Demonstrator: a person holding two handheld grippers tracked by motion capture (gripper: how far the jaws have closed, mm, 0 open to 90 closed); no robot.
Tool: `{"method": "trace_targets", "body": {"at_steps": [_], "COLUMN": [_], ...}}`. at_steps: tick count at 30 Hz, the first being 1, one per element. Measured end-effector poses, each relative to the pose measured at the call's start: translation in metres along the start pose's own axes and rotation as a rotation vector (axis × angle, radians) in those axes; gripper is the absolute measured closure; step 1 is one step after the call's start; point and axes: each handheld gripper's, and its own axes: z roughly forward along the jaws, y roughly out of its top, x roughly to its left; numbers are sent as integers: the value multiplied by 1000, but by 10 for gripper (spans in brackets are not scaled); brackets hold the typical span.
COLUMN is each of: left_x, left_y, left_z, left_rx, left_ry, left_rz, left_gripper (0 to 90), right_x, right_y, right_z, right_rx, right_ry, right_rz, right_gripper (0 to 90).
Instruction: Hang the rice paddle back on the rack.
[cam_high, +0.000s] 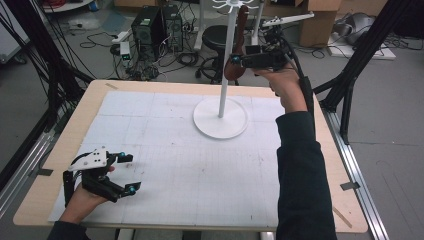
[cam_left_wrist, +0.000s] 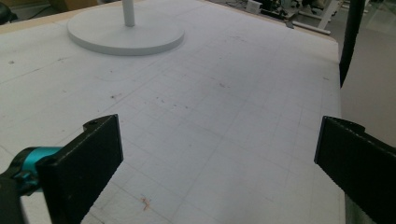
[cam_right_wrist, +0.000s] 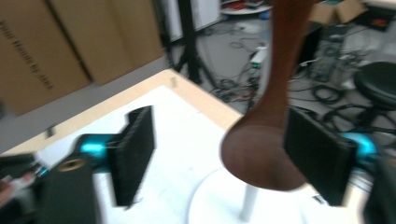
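Note:
A brown wooden spoon (cam_high: 240, 40) hangs bowl down beside the pole of a white stand (cam_high: 220, 122) at the far middle of the table. My right gripper (cam_high: 234, 62) is raised level with the spoon's bowl (cam_right_wrist: 261, 154). Its jaws are open around the bowl: the bowl lies close against the right-hand jaw, and a wide gap is left at the other. Near the front left corner, my left gripper (cam_high: 131, 173) rests low over the white gridded mat (cam_high: 190, 170). It is open, with only bare mat between its jaws (cam_left_wrist: 219, 158). The stand's round base (cam_left_wrist: 126, 35) lies ahead of it.
Black frame posts (cam_high: 360, 50) stand at both sides of the wooden table (cam_high: 75, 125). Beyond its far edge are a black stool (cam_high: 216, 37), computer cases (cam_high: 150, 25), cables and cardboard boxes (cam_high: 320, 22). The person's dark sleeve (cam_high: 300, 170) crosses the mat's right side.

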Motion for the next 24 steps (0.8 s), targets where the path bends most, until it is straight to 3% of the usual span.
{"method": "trace_targets", "body": {"at_steps": [6,12,15,24], "left_x": [-1,-1,-1,-1], "left_y": [0,1,1,1], "left_z": [0,-1,-1,-1], "left_rx": [-3,-5,-3,-13], "left_ry": [-3,-3,-1,2], "left_rz": [-4,-2,-3,-10], "left_gripper": [17,17,17,17], "right_x": [14,26,30,39], "right_y": [-10,-24,-32,-59], "right_z": [-1,-2,-2,-9], "right_rx": [-4,-2,15,-25], "right_ry": [75,143,132,131], "right_rz": [-20,-38,-44,-36], "right_gripper": [11,3,3,4]}}
